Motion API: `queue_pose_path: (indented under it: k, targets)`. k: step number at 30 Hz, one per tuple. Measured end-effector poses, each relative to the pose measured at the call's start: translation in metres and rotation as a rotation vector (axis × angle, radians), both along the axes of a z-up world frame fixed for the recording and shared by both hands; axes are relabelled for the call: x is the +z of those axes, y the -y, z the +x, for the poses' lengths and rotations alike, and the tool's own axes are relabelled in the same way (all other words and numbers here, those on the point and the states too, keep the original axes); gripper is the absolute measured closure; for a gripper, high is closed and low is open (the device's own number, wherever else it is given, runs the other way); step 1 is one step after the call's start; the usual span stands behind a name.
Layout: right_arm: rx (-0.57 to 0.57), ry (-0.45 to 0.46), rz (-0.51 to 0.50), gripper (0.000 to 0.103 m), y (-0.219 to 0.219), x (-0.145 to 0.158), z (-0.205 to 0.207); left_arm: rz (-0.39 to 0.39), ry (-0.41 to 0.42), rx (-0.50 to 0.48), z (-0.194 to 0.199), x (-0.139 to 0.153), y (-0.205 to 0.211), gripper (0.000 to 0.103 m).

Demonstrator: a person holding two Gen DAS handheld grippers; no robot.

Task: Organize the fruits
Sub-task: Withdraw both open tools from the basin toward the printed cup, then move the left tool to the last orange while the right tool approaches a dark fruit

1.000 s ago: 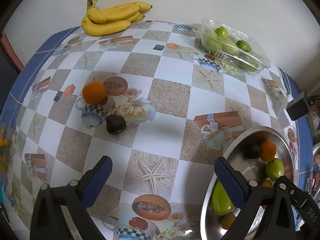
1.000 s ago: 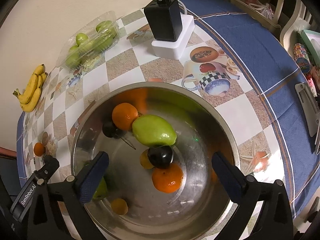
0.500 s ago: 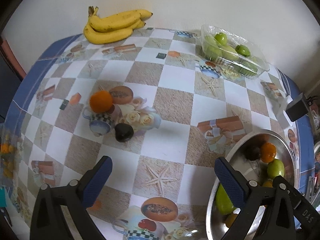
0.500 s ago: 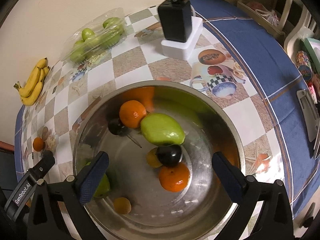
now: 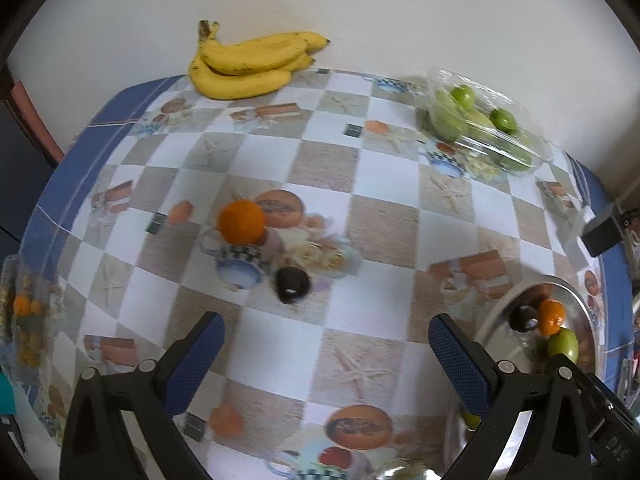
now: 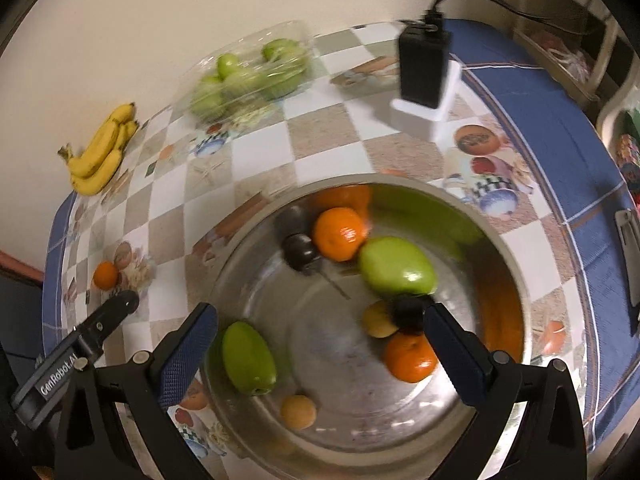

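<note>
An orange (image 5: pixel 241 222) and a dark plum (image 5: pixel 293 285) lie loose on the checked tablecloth, ahead of my left gripper (image 5: pixel 326 356), which is open and empty above the cloth. A steel bowl (image 6: pixel 516 264) sits under my right gripper (image 6: pixel 320 350), also open and empty. The bowl holds two green mangoes (image 6: pixel 396 266), oranges (image 6: pixel 340 233), dark plums (image 6: pixel 299 251) and small yellow fruits (image 6: pixel 298 411). In the left wrist view the bowl (image 5: pixel 502 304) shows at the right edge. The loose orange (image 6: pixel 105 275) also appears far left in the right wrist view.
A bunch of bananas (image 5: pixel 250 64) lies by the wall at the back. A clear plastic box of green fruits (image 5: pixel 480 124) stands at the back right. A black charger on a white block (image 6: pixel 426 80) stands beyond the bowl. A bag of small oranges (image 5: pixel 24 320) sits at the left edge.
My left gripper has drawn back and turned left, so the orange and plum sit more central. My right gripper has shifted left over the bowl. Both stay open.
</note>
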State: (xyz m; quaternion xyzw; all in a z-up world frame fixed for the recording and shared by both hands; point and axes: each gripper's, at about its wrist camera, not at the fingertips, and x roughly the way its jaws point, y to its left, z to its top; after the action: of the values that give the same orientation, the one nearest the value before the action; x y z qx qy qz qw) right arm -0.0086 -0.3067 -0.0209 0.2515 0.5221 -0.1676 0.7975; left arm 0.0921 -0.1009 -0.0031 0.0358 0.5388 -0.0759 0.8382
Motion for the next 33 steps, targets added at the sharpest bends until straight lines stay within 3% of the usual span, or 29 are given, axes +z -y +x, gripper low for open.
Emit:
queue_pose_path:
  k: [13, 33]
  targets:
    - [0.104, 0.027, -0.025, 0.001, -0.044, 0.007, 0.015, 0.057, 0.023, 0.218, 0.028, -0.001, -0.092, 0.000]
    - [0.262, 0.086, -0.021, 0.001, -0.116, 0.010, 0.058, 0.009, 0.011, 0.283, 0.040, -0.002, -0.139, 0.000]
